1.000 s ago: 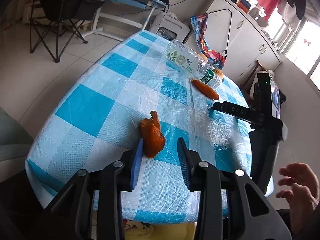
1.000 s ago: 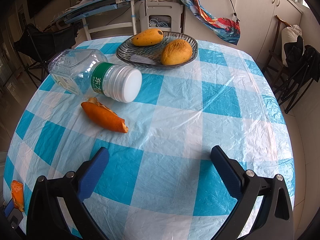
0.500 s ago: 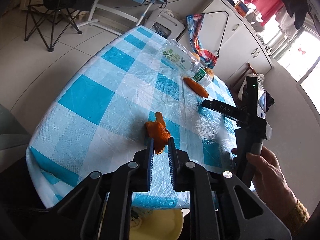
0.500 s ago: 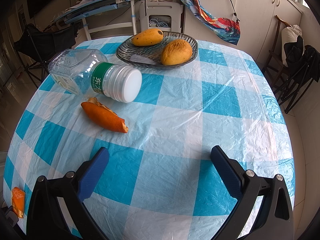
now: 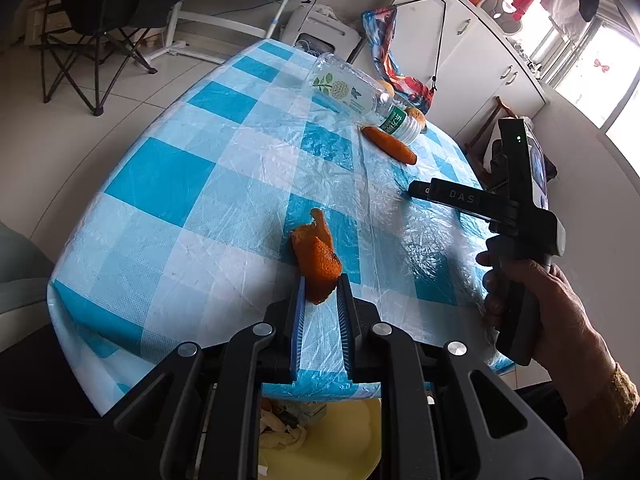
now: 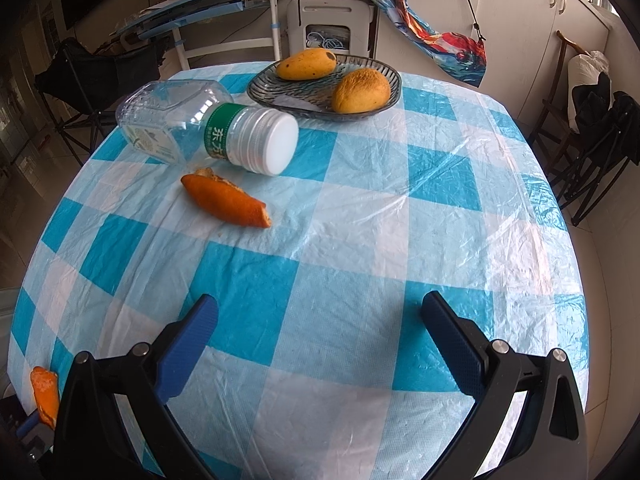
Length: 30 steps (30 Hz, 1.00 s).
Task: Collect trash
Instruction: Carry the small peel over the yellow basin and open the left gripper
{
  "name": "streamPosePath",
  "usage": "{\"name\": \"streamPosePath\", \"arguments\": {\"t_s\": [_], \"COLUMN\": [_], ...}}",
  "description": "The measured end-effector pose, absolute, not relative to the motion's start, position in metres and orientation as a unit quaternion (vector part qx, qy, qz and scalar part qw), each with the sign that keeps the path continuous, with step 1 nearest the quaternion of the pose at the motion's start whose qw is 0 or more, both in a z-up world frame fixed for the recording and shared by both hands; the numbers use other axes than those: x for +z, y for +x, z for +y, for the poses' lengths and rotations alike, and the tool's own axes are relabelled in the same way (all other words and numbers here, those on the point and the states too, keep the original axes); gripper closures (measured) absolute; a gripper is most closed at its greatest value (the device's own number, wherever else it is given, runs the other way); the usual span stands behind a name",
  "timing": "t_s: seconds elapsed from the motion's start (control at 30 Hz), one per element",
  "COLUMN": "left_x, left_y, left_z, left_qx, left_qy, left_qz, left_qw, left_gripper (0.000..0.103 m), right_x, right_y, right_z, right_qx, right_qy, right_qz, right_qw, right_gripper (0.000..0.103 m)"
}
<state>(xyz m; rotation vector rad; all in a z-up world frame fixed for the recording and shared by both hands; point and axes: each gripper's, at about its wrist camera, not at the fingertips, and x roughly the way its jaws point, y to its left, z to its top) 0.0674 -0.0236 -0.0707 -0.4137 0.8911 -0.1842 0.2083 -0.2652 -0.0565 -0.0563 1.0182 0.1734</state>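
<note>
1. Since a second ago the left gripper (image 5: 322,286) has closed from spread to pinching the near end of the orange peel (image 5: 316,258), and the piece now looks raised off the checked tablecloth (image 5: 168,176), near the table's front edge.
2. Meanwhile the right gripper (image 6: 320,320) has not shifted: its blue pads are spread wide above the cloth, holding nothing, and the person's right hand (image 5: 532,300) has come back onto its handle.
3. Only the lower tip of the peel sits between the left pads, so the hold looks shallow. My advice is to keep the squeeze steady and avoid any quick swing that could let the curled piece slip out.
4. A yellow bin (image 5: 344,436) shows below the table edge, directly under the left gripper, with scraps already in it. Draw the peel back over the edge until it hangs above the bin's mouth, then part the pads and let it fall.
5. Left to collect are a second orange peel (image 6: 226,200), lying just beside the cap of the toppled plastic bottle (image 6: 208,130), and the bottle itself. The right gripper is nearer to both.
6. The two mangoes on the glass plate (image 6: 276,92) behind are probably not trash and should stay.
</note>
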Motion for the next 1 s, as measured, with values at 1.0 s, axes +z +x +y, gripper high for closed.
{"name": "streamPosePath", "arguments": {"t_s": [1.0], "left_x": [-0.071], "left_y": [-0.042], "left_z": [-0.111], "left_qx": [-0.225], "left_qy": [0.024], "left_qz": [0.481], "left_qw": [0.847], "left_gripper": [0.088], "right_x": [-0.007], "right_y": [0.119], "right_z": [-0.291], "right_qx": [0.154], "right_qy": [0.121], "right_qz": [0.414], "right_qw": [0.889], "right_gripper": [0.006]}}
